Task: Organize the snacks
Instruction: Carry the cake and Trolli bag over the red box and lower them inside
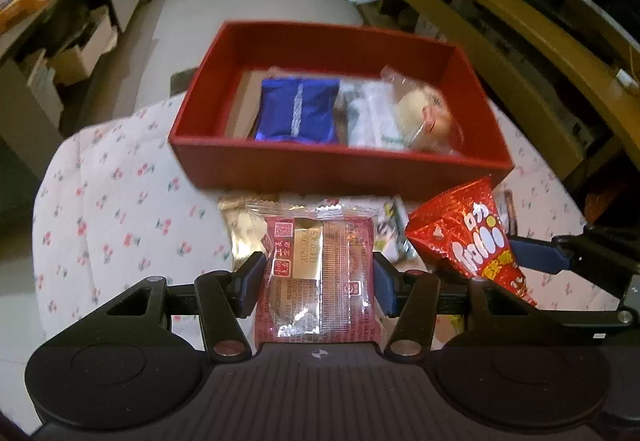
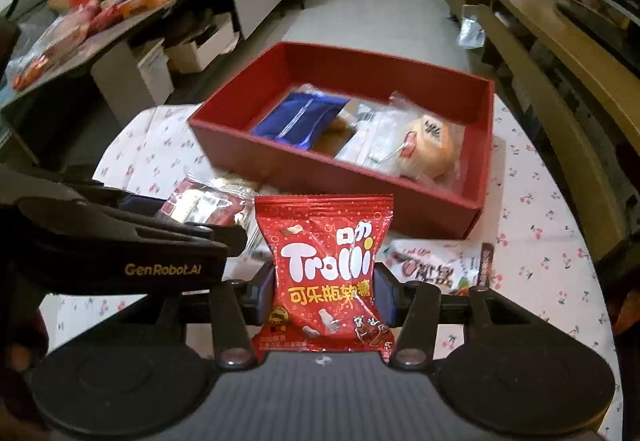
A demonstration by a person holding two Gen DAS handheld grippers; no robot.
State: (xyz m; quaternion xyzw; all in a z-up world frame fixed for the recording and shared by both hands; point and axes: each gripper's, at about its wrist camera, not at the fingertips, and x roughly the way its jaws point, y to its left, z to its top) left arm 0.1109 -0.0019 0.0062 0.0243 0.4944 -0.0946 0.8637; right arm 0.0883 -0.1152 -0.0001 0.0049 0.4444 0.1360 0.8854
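My left gripper [image 1: 318,277] is shut on a pink and gold pastry packet [image 1: 316,281], held above the cherry-print tablecloth [image 1: 120,209]. My right gripper [image 2: 324,285] is shut on a red Trolli gummy bag [image 2: 326,273]; that bag [image 1: 468,237] also shows at the right of the left wrist view. Ahead of both stands a red box [image 1: 340,165] [image 2: 400,197]. It holds a blue packet [image 1: 296,109] [image 2: 300,117], a clear white packet [image 1: 372,113] and a wrapped bun [image 2: 430,149]. The left gripper's body [image 2: 120,245] crosses the left side of the right wrist view.
More loose snack packets [image 2: 436,265] [image 1: 240,225] lie on the cloth in front of the box. A low cabinet with piled snacks [image 2: 100,9] stands at the left, a wooden bench or shelf [image 2: 560,53] at the right, and pale floor [image 2: 372,25] lies beyond the table.
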